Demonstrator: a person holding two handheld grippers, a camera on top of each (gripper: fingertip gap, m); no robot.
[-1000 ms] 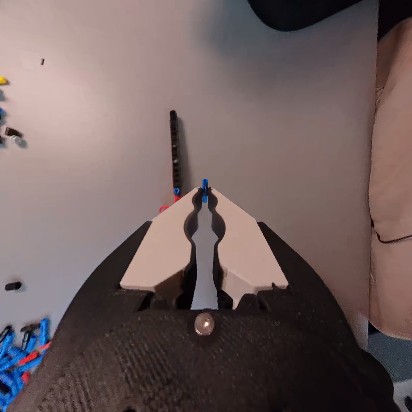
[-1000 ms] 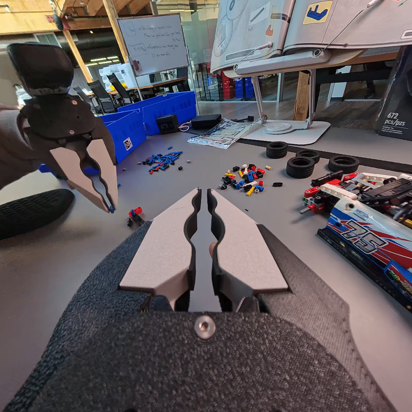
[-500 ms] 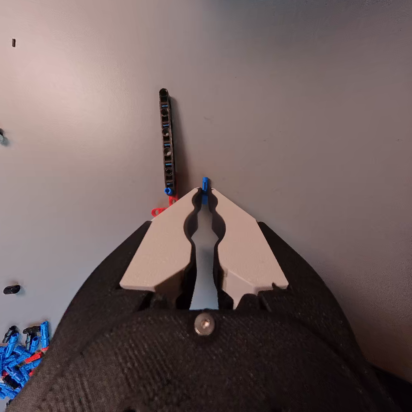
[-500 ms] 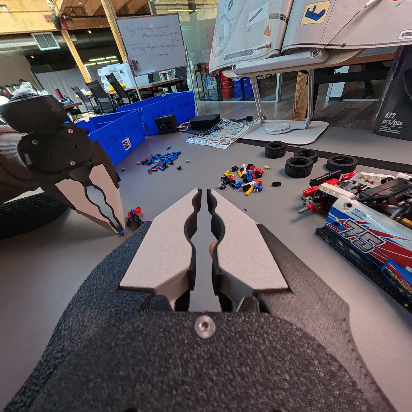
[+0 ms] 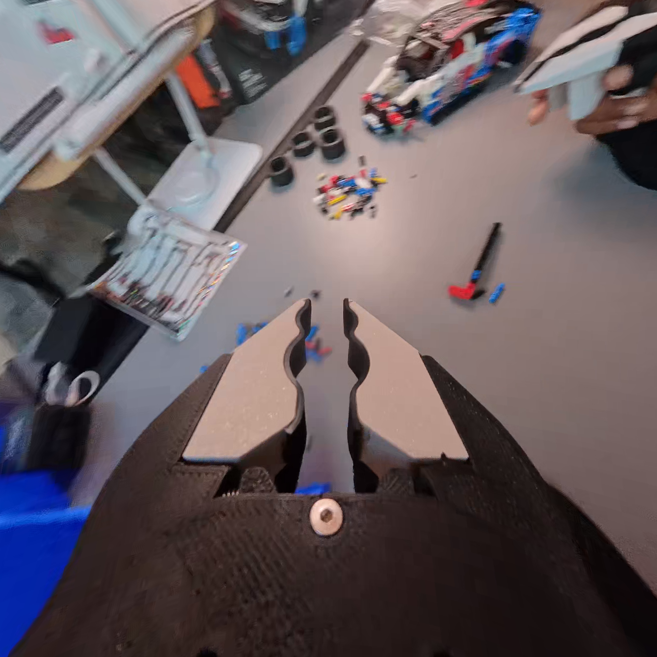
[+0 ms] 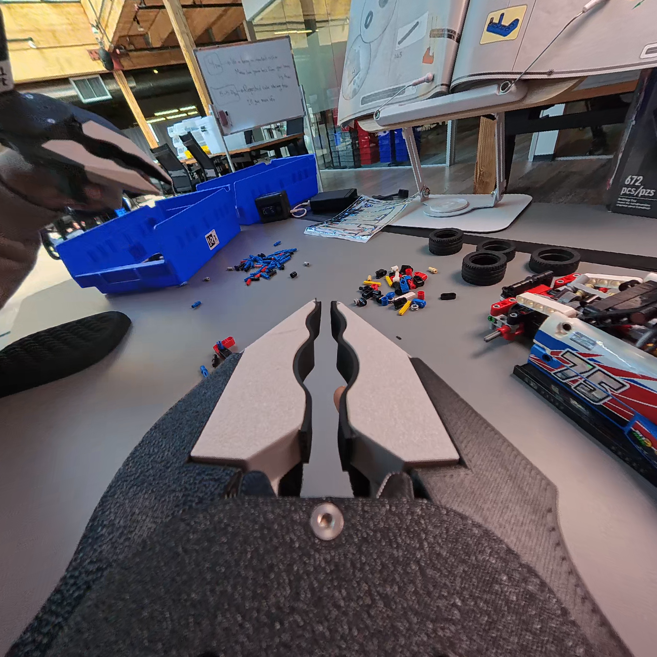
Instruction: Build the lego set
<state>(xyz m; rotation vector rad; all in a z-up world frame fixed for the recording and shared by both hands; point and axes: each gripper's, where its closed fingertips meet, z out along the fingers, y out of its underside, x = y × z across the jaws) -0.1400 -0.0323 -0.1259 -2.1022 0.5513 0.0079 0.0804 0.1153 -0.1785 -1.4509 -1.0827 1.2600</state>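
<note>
my left gripper (image 5: 326,302) is up off the grey surface (image 5: 462,391), its jaws parted by a narrow gap with nothing between them. below it and off to my right, a long black beam (image 5: 486,249) lies flat with a red connector (image 5: 460,291) at its near end, and a small blue pin (image 5: 496,293) rests loose just beside that. in the right wrist view i see my right gripper (image 6: 325,302) low over the surface, its jaws nearly closed with only a slim slot between them and nothing held at the tips. the half-built car (image 6: 586,341), white with red and blue markings, sits to my right on the surface. ahead are a pile of mixed coloured pieces (image 6: 396,286), a scatter of blue pins (image 6: 265,261), loose black tyres (image 6: 483,266), and blue bins (image 6: 170,234) at the left. an open instruction book (image 6: 497,42) is propped on a stand at the back. the left view is blurred, so small parts there are hard to make out.
</note>
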